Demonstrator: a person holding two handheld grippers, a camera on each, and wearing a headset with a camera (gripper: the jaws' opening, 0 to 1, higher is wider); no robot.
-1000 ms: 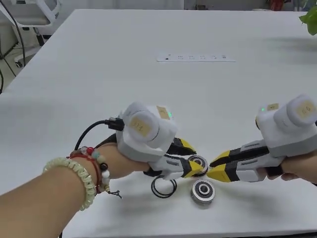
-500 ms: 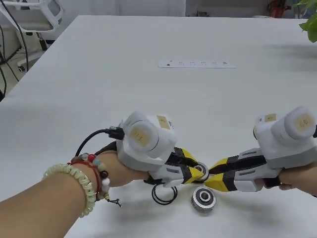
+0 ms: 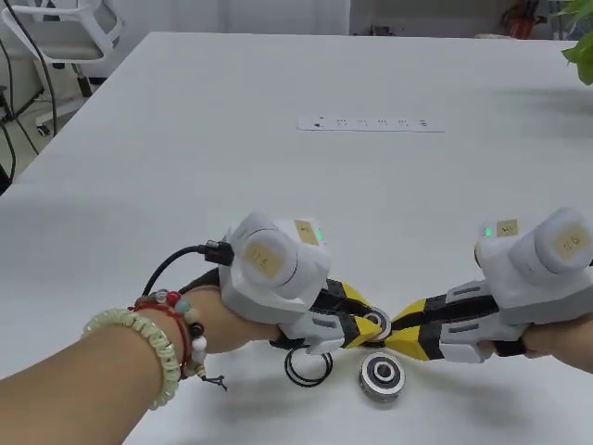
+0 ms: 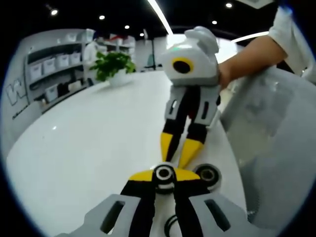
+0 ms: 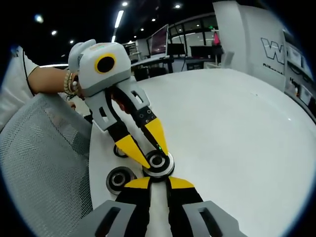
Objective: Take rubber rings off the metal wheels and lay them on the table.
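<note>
Right hand-held gripper [image 3: 393,336] closer, tips at wheel [image 3: 374,323]

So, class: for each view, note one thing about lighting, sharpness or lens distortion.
Head view: soft, even light, only a faint shadow beside the loose wheel, straight lines stay straight. Left gripper view: the fisheye bows the table edge, and the strip light is blown out. Right gripper view: same bowing, dark ceiling with bright ceiling lights.
</note>
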